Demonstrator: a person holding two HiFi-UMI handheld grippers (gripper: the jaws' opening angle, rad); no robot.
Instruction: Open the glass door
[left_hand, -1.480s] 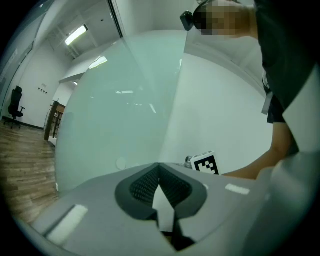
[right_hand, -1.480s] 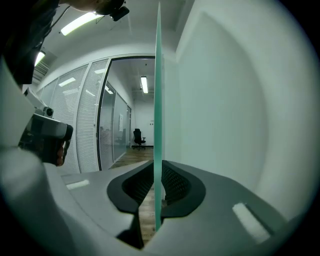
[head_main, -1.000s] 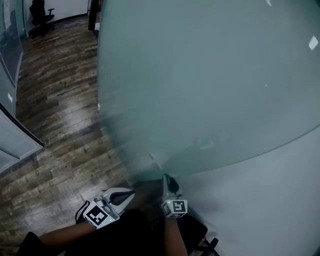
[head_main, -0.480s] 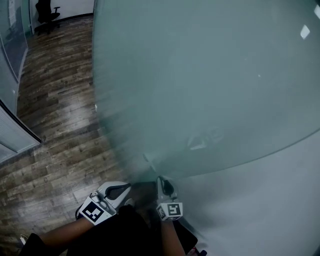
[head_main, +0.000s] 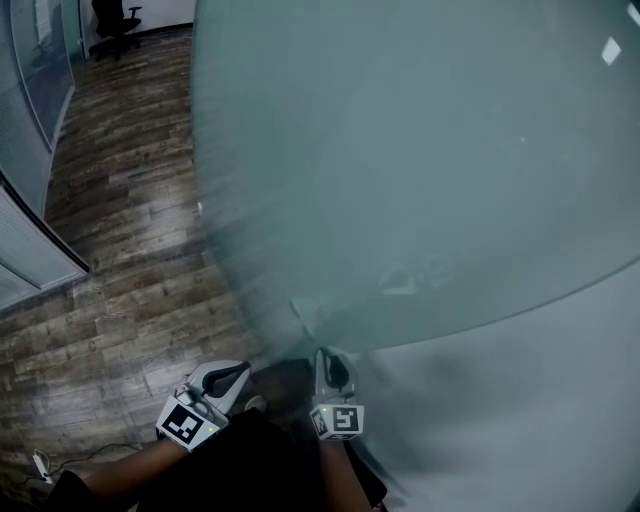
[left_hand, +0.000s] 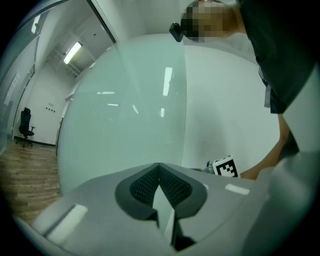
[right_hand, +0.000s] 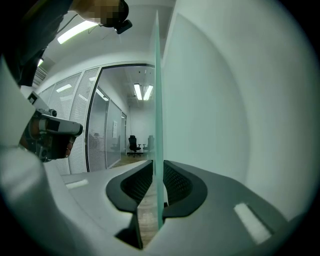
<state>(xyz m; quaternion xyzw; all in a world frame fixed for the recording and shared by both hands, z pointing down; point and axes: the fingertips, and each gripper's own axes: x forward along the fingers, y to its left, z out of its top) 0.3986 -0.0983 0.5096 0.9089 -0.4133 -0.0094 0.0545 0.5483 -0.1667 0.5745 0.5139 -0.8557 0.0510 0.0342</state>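
The frosted glass door (head_main: 420, 170) fills the upper right of the head view, with its free edge running down toward my hands. My right gripper (head_main: 328, 360) is shut on that edge low down. In the right gripper view the thin glass edge (right_hand: 158, 100) stands upright between the two pads of the right gripper (right_hand: 158, 170), which close on both faces. My left gripper (head_main: 238, 374) hovers just left of the door, shut and empty. In the left gripper view the left gripper (left_hand: 160, 172) has its jaws together, facing the door's pane (left_hand: 125, 130).
Dark wooden floor (head_main: 130, 200) stretches to the left and back. A glass partition with blinds (head_main: 30, 250) lines the left side, and an office chair (head_main: 115, 20) stands far back. A white wall (head_main: 540, 400) is right of the door.
Both grippers have shifted a little across the floor along with the door's edge. The right gripper has stayed clamped on the glass and the left has stayed shut.
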